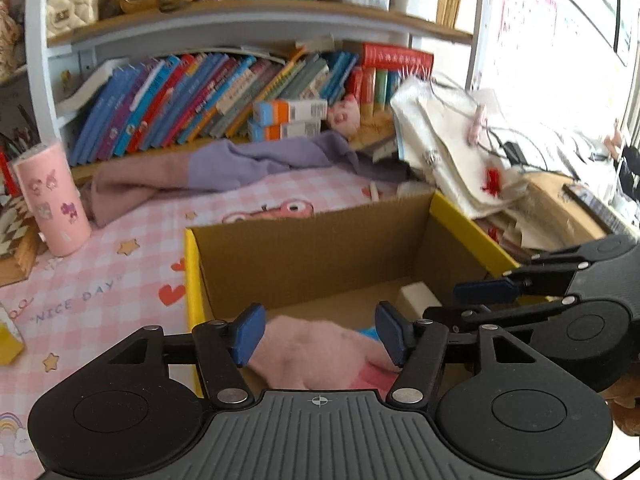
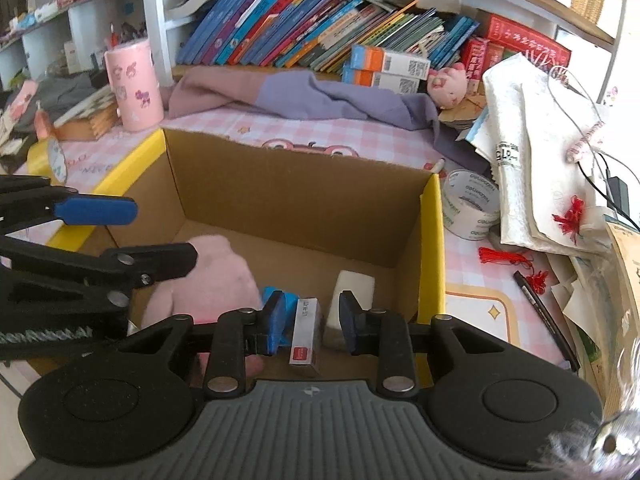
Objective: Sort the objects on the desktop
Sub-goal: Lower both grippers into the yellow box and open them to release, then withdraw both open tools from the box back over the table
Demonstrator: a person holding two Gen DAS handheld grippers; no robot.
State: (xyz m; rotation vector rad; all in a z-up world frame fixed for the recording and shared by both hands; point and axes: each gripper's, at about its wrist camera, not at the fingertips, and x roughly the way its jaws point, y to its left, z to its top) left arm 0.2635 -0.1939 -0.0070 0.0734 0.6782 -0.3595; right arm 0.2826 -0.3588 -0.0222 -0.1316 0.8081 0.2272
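Your left gripper (image 1: 320,334) stands spread over the near end of the cardboard box (image 1: 308,248), its blue pads clear of the pink plush toy (image 1: 312,350) that lies on the box floor just below them; nothing is between the pads. Your right gripper (image 2: 310,322) is pressed together on a small white-and-red carton (image 2: 306,330), holding it upright just above the box floor, beside a blue item (image 2: 280,300) and near a white block (image 2: 352,292) that leans against the right wall.

The sorting looks partly done: the toy, the blue item and the white block are in the box, and the carton is over it but not yet let go. Still out on the pink checked counter (image 2: 472,272) are a tape roll (image 2: 472,204), a black pen (image 2: 544,312), a red tassel (image 2: 508,258) and a pink tumbler (image 2: 134,84), with a lilac cloth (image 2: 304,92) and a heap of papers behind.

Mind how close your two grippers sit. The left one's finger reaches across the box mouth right beside your right one; lift or swing either carelessly and they may knock, jolting the carton loose. If you let go of the carton while it stands on end, it may topple onto the white block or the blue item. Pulling back low could also catch the yellow rim (image 2: 434,240) and drag the box across the counter toward the tape roll.
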